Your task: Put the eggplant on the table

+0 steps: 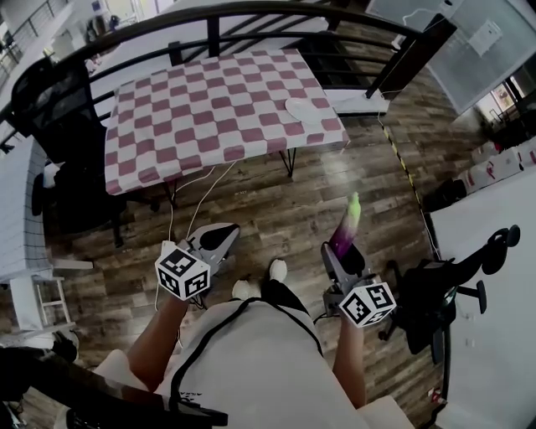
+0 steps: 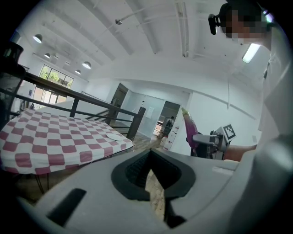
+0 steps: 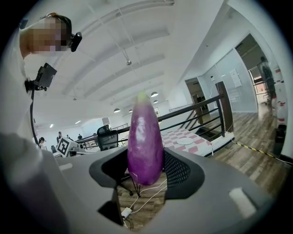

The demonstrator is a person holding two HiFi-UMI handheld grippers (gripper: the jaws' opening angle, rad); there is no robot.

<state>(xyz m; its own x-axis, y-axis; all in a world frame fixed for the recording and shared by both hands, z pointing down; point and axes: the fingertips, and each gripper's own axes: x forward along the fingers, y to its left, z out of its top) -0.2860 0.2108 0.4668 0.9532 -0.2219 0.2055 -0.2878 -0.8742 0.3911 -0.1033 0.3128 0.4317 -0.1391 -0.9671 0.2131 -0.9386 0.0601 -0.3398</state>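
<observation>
The purple eggplant (image 1: 346,228) with a green tip stands upright between the jaws of my right gripper (image 1: 342,248), which is shut on it above the wooden floor. In the right gripper view the eggplant (image 3: 145,141) fills the gap of the right gripper (image 3: 145,177). My left gripper (image 1: 219,240) hangs level beside it, shut and holding nothing; its jaws (image 2: 153,183) meet over the floor. The table (image 1: 209,109) with a red-and-white checked cloth stands ahead, well apart from both grippers, and bears a white plate (image 1: 306,109). From the left gripper view the eggplant (image 2: 190,128) shows at the right.
A black railing (image 1: 251,12) runs behind the table. A black office chair (image 1: 59,126) stands to its left, another black chair (image 1: 444,293) at my right beside a white desk (image 1: 494,251). White cables (image 1: 197,201) trail over the floor under the table's near edge.
</observation>
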